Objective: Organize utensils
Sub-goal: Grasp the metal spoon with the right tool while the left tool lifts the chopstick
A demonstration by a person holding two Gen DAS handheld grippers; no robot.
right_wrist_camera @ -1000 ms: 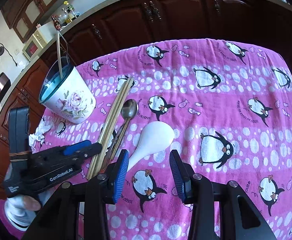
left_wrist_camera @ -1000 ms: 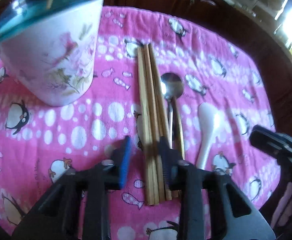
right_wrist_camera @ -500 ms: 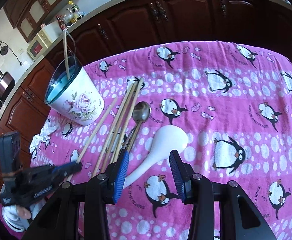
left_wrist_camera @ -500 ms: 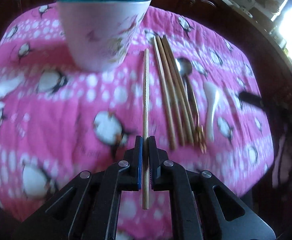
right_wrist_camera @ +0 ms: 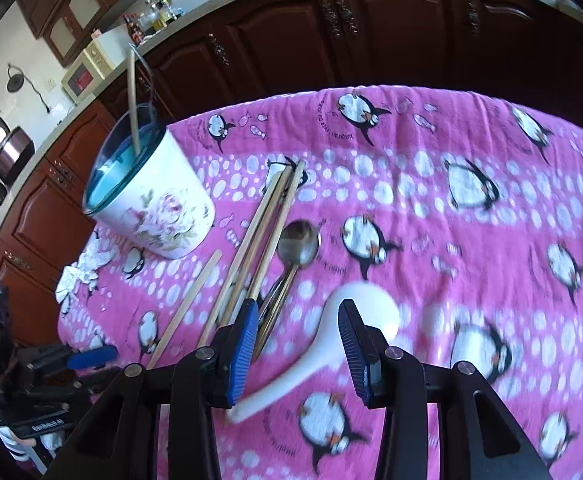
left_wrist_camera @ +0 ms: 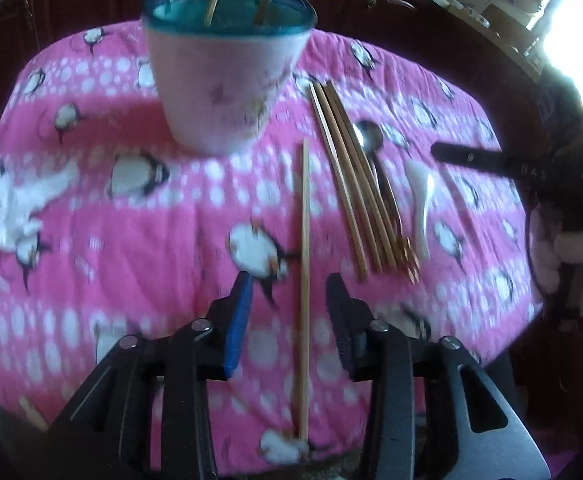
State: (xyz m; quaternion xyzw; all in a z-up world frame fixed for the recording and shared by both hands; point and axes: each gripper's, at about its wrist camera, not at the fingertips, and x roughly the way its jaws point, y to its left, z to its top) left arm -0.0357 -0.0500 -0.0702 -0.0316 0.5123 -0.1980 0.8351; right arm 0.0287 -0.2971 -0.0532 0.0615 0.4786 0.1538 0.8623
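A floral white cup with a teal rim stands on the pink penguin cloth and holds chopsticks. My left gripper is open; a single chopstick lies on the cloth between its fingers, apart from them. It also shows in the right wrist view. A bundle of chopsticks, a metal spoon and a white ceramic spoon lie to the right. My right gripper is open just above the white spoon's handle.
A crumpled white tissue lies at the cloth's left edge. Dark wooden cabinets stand behind the table. The cloth's near edge drops off just below my left gripper.
My left gripper was shut on the single chopstick half a second ago; it has opened, and the chopstick lies on the cloth. My right gripper has come lower over the white spoon.
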